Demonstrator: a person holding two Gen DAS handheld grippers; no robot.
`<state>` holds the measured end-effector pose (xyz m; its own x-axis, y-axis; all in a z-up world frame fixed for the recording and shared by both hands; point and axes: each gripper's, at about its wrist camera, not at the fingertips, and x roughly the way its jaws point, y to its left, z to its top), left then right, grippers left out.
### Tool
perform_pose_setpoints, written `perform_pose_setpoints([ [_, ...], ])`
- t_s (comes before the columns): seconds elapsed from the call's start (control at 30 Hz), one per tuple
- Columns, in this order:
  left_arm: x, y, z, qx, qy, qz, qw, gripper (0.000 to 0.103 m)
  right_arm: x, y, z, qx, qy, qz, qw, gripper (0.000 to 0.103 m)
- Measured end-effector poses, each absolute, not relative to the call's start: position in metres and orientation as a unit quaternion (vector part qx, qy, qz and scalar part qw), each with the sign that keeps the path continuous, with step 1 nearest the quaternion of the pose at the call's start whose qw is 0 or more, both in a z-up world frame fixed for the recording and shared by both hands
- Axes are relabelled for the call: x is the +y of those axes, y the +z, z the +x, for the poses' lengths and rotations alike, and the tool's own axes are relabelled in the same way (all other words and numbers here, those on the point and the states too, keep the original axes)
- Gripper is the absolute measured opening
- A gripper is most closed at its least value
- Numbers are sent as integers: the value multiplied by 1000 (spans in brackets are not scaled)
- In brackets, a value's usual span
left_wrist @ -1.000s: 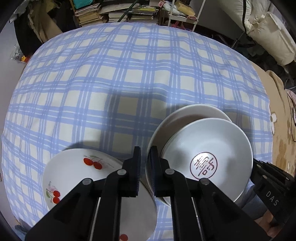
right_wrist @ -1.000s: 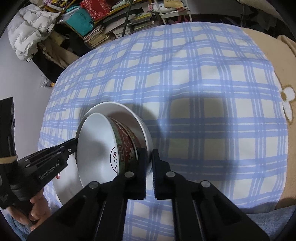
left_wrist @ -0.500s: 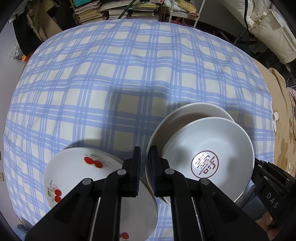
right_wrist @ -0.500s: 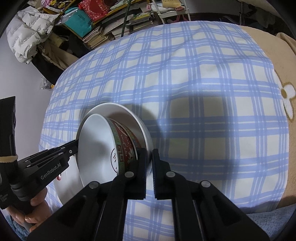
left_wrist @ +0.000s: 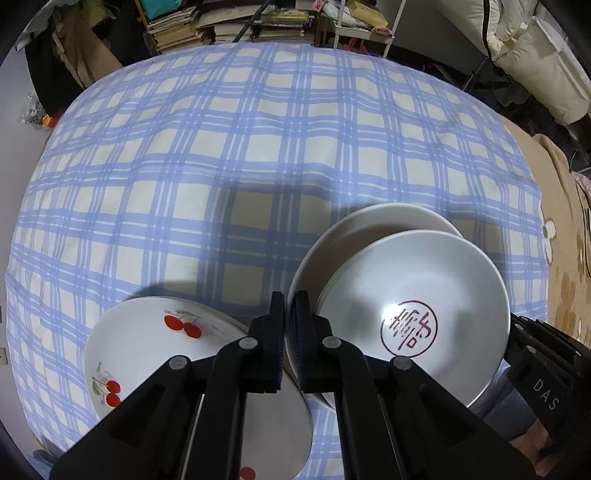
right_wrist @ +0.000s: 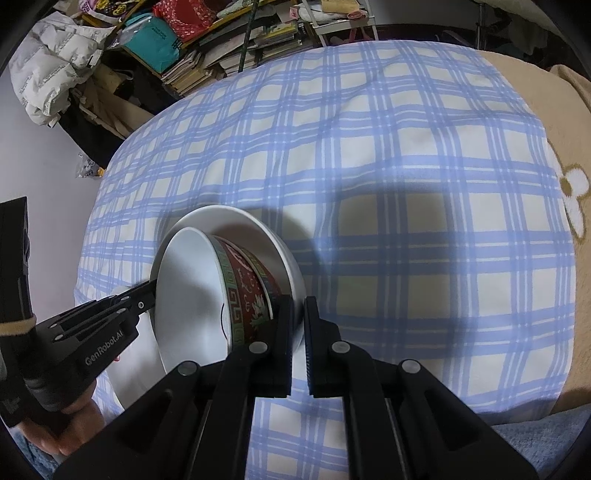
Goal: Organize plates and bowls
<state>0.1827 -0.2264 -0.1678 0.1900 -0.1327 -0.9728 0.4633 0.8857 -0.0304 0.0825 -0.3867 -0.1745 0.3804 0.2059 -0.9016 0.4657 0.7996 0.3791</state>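
Observation:
A red-patterned bowl with a red seal mark inside sits in a plain white bowl. Both are lifted above the checked cloth. My left gripper is shut on the white bowl's left rim. My right gripper is shut on its right rim; the red outer wall of the inner bowl shows there. A white plate with cherries lies on the cloth, below and left of my left gripper.
The blue-and-white checked cloth covers a soft bed-like surface. A tan flowered blanket borders its right side. Stacked books and a white rack stand beyond the far edge.
The stacked bowls, held by both grippers, have shifted slightly; the view has dropped a little toward the cloth. Both grips are unchanged.

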Motion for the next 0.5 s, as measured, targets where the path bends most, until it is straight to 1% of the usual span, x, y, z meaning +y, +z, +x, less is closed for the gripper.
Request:
perform_pose_setpoints([
  [0.1,-224,-163,183,613,-196,123,756,3,-383,-170,81,544,-86,290,782,9],
  [0.5,-224,-146,184,611,-206,129,753,3,-379,-153,85,556,-106,283,775,9],
])
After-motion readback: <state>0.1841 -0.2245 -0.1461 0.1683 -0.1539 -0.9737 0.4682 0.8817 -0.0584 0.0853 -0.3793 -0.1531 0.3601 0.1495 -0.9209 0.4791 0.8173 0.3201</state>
